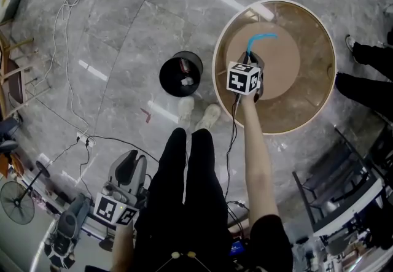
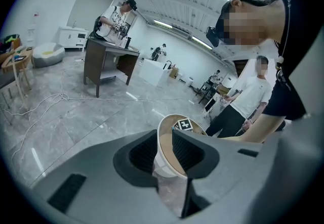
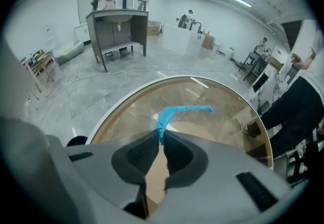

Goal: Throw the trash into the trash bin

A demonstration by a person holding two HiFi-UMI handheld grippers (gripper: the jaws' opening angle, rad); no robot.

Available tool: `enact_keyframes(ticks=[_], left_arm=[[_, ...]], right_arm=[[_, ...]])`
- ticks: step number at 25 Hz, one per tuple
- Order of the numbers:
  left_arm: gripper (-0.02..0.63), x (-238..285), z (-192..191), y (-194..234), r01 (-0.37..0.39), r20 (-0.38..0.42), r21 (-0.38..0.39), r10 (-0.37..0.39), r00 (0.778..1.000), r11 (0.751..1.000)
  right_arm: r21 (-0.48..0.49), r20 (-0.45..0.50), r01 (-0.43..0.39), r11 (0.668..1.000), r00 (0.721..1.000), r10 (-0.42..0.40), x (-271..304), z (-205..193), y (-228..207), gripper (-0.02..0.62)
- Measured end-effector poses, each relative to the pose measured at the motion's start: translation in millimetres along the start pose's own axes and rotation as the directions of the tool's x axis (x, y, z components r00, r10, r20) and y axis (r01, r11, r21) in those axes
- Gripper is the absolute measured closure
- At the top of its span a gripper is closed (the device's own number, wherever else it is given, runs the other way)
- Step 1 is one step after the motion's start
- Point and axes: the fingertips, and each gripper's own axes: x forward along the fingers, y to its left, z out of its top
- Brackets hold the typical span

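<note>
Left tongs (image 2: 163,139) gaping and empty, low by my hip | right tongs (image 3: 160,137) pinched on near end of blue strip (image 3: 163,119), whose length runs away past the tips over the round counter (image 1: 310,80) | trash bin (image 1: 181,73) on floor, left of my right tongs, off the counter's edge.

Thin blue strip (image 1: 263,37), one end in the right claw (image 3: 161,136), curves over the desk (image 1: 319,105); black bin (image 1: 181,73) stands left of the desk.
</note>
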Motion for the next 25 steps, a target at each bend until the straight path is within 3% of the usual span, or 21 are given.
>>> enact_keyframes(ticks=[5,11,17,25], left_arm=[[0.511,-0.2,1.3,-3.1,0.005,0.007,0.000,-0.005,1.000,1.000],[0.511,-4.0,-1.3,-4.5,-0.005,0.012,-0.002,0.005,1.000,1.000],[0.511,-19.0,-4.4,5.1,-0.036,0.023,-0.015,0.036,0.999,0.999],[0.511,-36.5,-19.5,20.5,-0.088,0.026,-0.038,0.089,0.996,0.995]], right_arm=[[-0.056,0.084,-0.044,0.997,0.995,0.049,-32.1,10.8,16.9,0.563],[-0.163,0.140,-0.132,0.978,0.978,0.155,-62.5,9.6,72.8,0.565],[-0.225,0.121,-0.239,0.945,0.955,0.270,-81.0,-10.6,143.5,0.565],[-0.321,0.030,-0.361,0.875,0.920,0.391,-83.9,-63.2,225.1,0.565]])
